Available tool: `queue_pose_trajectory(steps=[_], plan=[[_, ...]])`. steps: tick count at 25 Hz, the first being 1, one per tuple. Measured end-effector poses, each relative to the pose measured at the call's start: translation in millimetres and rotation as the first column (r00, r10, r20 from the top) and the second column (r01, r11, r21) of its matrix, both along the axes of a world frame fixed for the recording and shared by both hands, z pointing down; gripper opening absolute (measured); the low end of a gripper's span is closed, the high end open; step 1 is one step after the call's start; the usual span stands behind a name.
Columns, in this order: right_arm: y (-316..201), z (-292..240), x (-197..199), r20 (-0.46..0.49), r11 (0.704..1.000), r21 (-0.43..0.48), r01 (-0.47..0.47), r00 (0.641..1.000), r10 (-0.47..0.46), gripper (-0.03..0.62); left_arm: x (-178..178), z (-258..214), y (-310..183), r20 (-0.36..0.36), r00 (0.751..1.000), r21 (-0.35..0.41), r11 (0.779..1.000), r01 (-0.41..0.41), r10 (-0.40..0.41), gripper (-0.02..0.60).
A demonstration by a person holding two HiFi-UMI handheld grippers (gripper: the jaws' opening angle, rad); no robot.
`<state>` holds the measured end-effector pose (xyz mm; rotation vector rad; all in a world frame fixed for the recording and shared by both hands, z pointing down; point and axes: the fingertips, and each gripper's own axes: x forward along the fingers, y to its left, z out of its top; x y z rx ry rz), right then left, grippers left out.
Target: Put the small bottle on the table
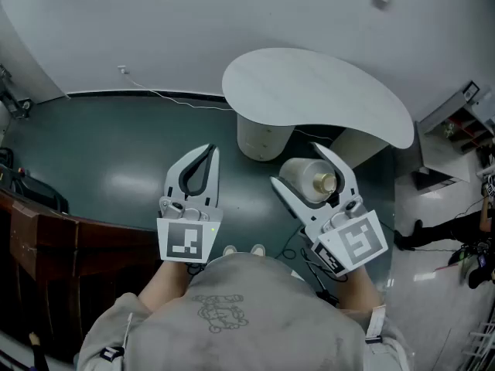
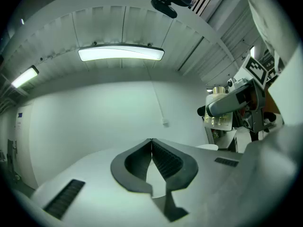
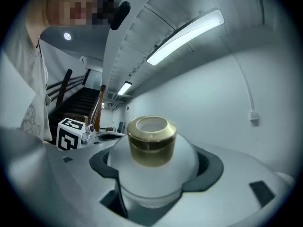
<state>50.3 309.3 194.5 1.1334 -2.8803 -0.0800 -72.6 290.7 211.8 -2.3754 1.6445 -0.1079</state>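
A small white bottle [image 1: 308, 179] with a gold cap [image 1: 329, 182] sits between the jaws of my right gripper [image 1: 298, 167], which is shut on its round body. The right gripper view shows the bottle [image 3: 151, 174] filling the gap, with its cap [image 3: 150, 140] pointing away along the jaws and the dark pads [image 3: 102, 164] against its sides. The bottle is held in the air just in front of the white kidney-shaped table [image 1: 340, 91]. My left gripper [image 1: 209, 151] is shut with nothing in it, its tips [image 2: 151, 142] touching, level with the right gripper and to its left.
The table stands on a pale round pedestal [image 1: 259, 137] over a dark green floor [image 1: 116, 153]. A thin white cable [image 1: 170, 97] runs along the wall's foot. A dark wooden rail [image 1: 46, 222] is at the left, and shelving [image 1: 464, 122] at the right.
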Motion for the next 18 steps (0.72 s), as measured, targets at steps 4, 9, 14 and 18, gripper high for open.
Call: queue_pose_trajectory(steps=[4,9,14,18], plan=[[-1,0,11,0.039,1.0,-0.017,0.006,0.999,-0.006,0.322,11,3,0,-0.016,1.0,-0.011,1.0,-0.009,0.009,0.017],[-4,3,26,0.022,1.0,-0.013,0.003,1.0,-0.003,0.322,27,5,-2,-0.001,1.0,-0.019,1.0,-0.012,0.012,0.017],[-8,6,41,0.017,1.0,-0.014,0.001,1.0,-0.001,0.322,41,7,-4,0.005,1.0,-0.021,1.0,-0.013,0.013,0.017],[-9,10,52,0.013,1.0,-0.017,0.004,1.0,-0.004,0.322,53,11,-6,0.008,1.0,-0.029,1.0,-0.011,0.011,0.017]])
